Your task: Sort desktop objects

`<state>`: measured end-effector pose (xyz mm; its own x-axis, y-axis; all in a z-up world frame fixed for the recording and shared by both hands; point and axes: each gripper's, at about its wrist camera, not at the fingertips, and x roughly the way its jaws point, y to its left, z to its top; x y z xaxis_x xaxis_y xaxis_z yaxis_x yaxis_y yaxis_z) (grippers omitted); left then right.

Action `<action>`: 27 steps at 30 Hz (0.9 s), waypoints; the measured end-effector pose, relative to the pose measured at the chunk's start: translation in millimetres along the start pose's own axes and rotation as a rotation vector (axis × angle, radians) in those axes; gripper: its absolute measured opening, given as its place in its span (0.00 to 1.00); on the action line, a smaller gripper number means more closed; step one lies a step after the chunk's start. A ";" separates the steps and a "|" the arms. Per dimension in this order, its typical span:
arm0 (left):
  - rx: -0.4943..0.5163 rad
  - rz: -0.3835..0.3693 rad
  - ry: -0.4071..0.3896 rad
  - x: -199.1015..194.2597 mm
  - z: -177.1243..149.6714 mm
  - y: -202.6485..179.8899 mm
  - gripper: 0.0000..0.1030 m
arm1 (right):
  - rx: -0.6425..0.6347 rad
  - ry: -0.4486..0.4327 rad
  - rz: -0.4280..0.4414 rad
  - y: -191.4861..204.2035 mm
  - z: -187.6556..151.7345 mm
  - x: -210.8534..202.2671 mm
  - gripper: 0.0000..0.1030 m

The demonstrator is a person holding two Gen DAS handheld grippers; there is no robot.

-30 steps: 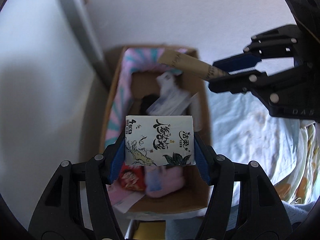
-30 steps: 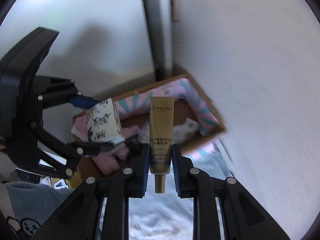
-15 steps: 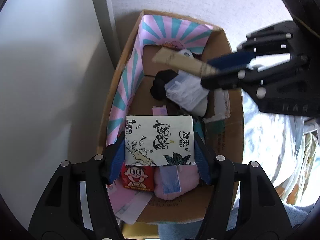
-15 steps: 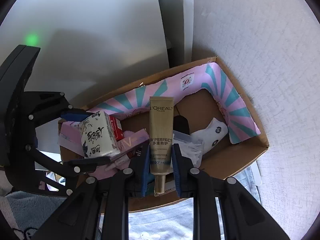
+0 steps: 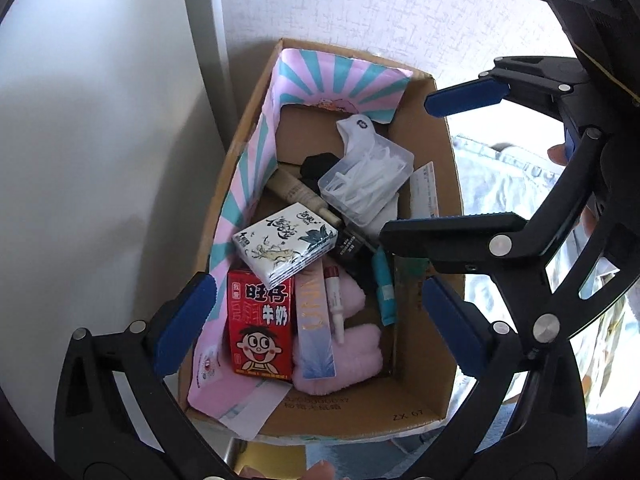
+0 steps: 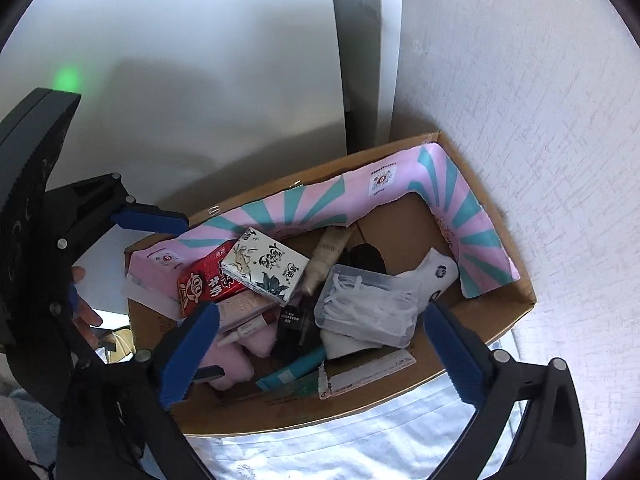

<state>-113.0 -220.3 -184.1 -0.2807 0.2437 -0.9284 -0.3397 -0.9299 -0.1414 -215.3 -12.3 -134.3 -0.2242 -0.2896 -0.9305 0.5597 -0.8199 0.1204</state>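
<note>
my left tool (image 5: 316, 320): jaws opening, wide, nothing between
tissue pack (image 5: 285, 249): centre frame, just above, atop the milk carton (image 5: 259, 326)
my right tool (image 6: 320, 354): jaws opening, empty, over the box (image 6: 472, 324)

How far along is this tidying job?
Well along, it seems: the cardboard box already holds the tissue pack, gold tube, milk carton and more. Nothing is in hand; the left gripper and right gripper are opening, both empty. What remains outside is unseen.

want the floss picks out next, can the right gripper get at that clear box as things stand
Probably yes: the clear box lies on top of the pile in the cardboard box, nothing over it, and the right gripper hangs open just above.
</note>
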 end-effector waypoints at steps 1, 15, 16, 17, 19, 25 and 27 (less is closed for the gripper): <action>0.000 0.005 0.000 -3.3 -0.5 2.2 1.00 | 0.007 -0.001 0.003 -0.6 0.4 2.0 0.99; -0.063 0.017 -0.099 -38.9 -2.7 10.7 1.00 | 0.105 -0.058 -0.083 1.0 -13.4 -22.1 0.99; -0.056 0.008 -0.103 -41.4 -1.0 8.2 1.00 | 0.129 -0.066 -0.092 -0.2 -17.2 -27.7 0.99; -0.045 0.008 -0.102 -42.8 0.7 5.1 1.00 | 0.180 -0.077 -0.106 -3.8 -23.2 -35.3 0.99; -0.007 0.041 -0.092 -44.5 6.0 -4.9 1.00 | 0.273 -0.085 -0.145 -9.7 -36.0 -48.1 0.99; 0.007 0.038 -0.101 -56.7 22.4 -32.7 1.00 | 0.525 -0.082 -0.267 -19.8 -84.0 -84.1 0.99; 0.001 0.059 -0.119 -61.3 25.9 -41.6 1.00 | 0.614 -0.092 -0.331 -23.1 -104.3 -99.8 0.99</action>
<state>-104.9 -189.4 -112.5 -0.4046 0.2199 -0.8877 -0.3204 -0.9432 -0.0876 -122.6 87.1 -80.2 -0.3865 0.0053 -0.9223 -0.0952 -0.9949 0.0342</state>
